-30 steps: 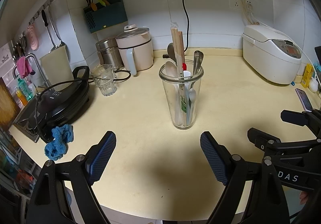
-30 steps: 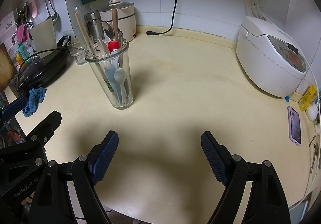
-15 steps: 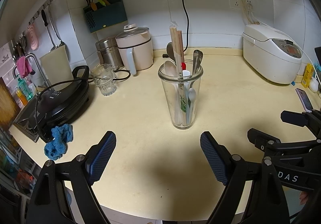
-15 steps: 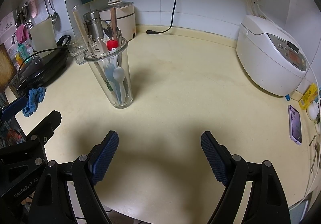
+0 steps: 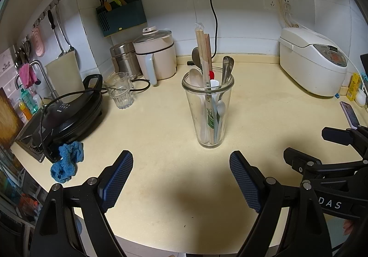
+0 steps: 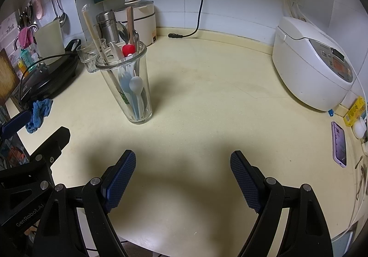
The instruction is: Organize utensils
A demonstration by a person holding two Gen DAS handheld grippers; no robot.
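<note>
Glass tumbler (image 5: pixel 208 109) of utensils unmoved since

- The left gripper (image 5: pixel 181 178) fills the lower part of the left wrist view, its 2 fingers spread wide with nothing between them.
- Its blue ribbed pads (image 5: pixel 118 179) face each other across the lower centre of the frame.
- The right gripper (image 6: pixel 182 179) sits the same way at the bottom of the right wrist view, jaws wide apart and empty.
- Each gripper's black frame shows in the other's view: the right one at the right edge, the left one at the lower left.
</note>
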